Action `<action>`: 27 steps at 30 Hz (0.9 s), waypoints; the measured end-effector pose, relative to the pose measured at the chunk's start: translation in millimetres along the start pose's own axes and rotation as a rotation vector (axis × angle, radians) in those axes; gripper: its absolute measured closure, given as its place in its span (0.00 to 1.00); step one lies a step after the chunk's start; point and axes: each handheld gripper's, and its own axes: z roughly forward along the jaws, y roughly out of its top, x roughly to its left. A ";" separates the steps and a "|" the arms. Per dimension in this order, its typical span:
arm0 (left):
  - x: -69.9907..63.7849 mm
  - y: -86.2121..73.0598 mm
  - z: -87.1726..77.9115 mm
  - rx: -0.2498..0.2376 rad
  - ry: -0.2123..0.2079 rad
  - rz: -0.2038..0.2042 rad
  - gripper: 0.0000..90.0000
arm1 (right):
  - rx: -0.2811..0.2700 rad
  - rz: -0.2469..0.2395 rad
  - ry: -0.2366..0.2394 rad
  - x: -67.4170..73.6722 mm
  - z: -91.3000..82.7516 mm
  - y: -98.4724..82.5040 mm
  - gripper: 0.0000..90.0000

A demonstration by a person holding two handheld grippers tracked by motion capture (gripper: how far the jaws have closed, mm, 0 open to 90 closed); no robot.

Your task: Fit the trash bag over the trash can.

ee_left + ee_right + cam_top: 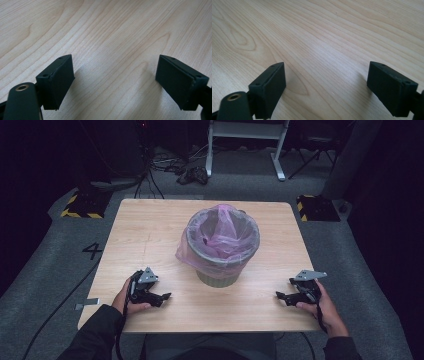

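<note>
Resting both tools low near the surface's [150, 227] near edge. Left hand-held gripper [164, 296] sits toward the near-left corner, jaws spread wide with nothing between them; its own view shows bare wood grain between the pads [60, 80]. Right hand-held gripper [281, 296] mirrors it toward the near-right corner, jaws likewise spread and empty, tips pointing inward. Bin [220, 251] stands upright at the middle of the surface, between the two tools and well apart from each. Pink bag [222, 232] lines it, folded over the rim, slack hanging on the left side. I judge this a symmetric ready stance: each tool can reach one side of the rim.
</note>
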 end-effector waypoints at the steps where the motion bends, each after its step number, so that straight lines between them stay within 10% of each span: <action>1: 0.0 0.0 0.0 0.000 -0.001 0.000 0.17 | -0.012 0.005 -0.004 -0.9 -1.0 -2.4 0.17; 27: -0.6 -0.1 -0.3 0.001 0.005 0.000 0.17 | -0.050 0.070 -0.067 -13.4 -17.1 -23.9 0.17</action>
